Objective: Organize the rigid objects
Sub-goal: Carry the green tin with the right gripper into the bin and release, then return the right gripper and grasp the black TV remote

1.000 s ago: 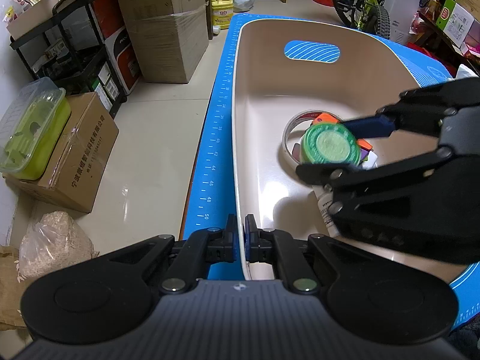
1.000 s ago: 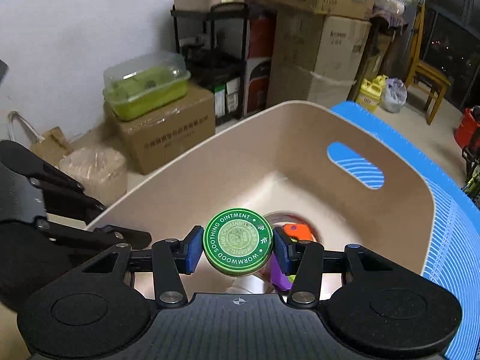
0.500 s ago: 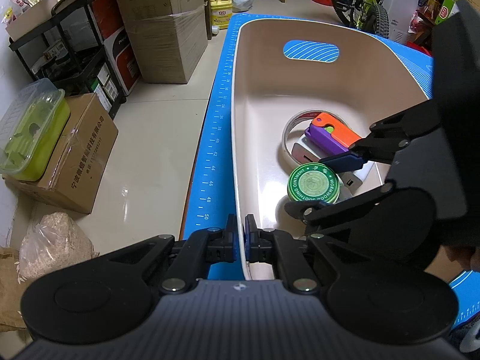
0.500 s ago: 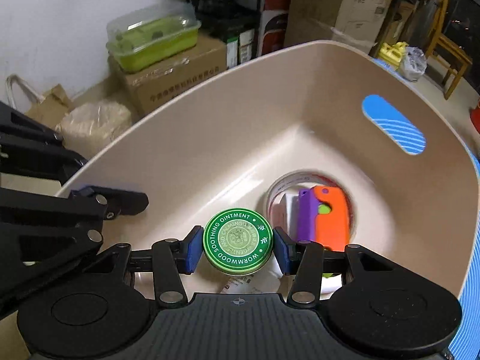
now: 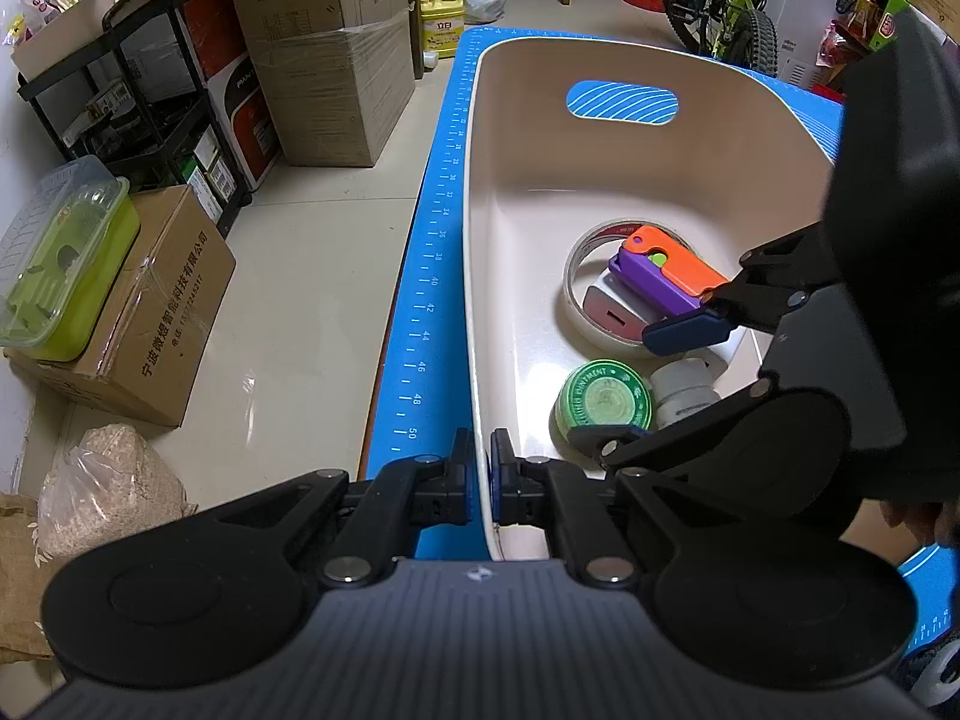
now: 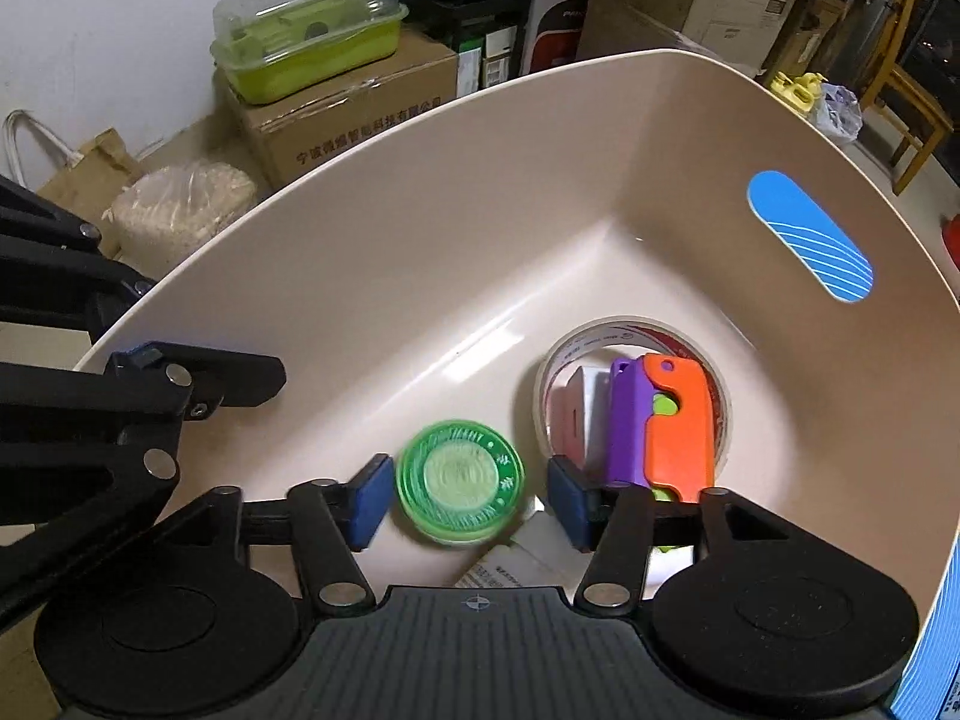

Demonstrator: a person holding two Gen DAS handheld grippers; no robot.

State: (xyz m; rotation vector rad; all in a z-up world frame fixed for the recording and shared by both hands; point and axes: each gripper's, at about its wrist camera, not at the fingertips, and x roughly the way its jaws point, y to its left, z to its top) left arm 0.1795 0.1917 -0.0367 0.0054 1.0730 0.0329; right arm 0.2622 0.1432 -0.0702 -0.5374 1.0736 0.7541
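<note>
A beige basket [image 5: 474, 300] [image 6: 420, 192] stands on a blue mat. My left gripper [image 5: 482, 483] is shut on its near rim. My right gripper [image 6: 465, 501] [image 5: 654, 384] is open inside the basket. The green ointment tin [image 6: 459, 489] [image 5: 603, 402] lies between its fingers, free of them and blurred, low over the basket floor. Beside it are a tape roll [image 6: 630, 336] [image 5: 576, 276], an orange and purple toy [image 6: 666, 426] [image 5: 666, 273] and a white bottle [image 5: 684, 396].
The blue mat [image 5: 420, 300] with ruler marks lies under the basket. Left of it, on the floor, are cardboard boxes [image 5: 144, 312], a green lidded container [image 5: 60, 264], a black shelf [image 5: 138, 120] and a bag of grain [image 5: 102, 486].
My right gripper lowered into the basket with the green tin, then opened and let it go. The tin now lies apart from the fingers. My left gripper has not moved.
</note>
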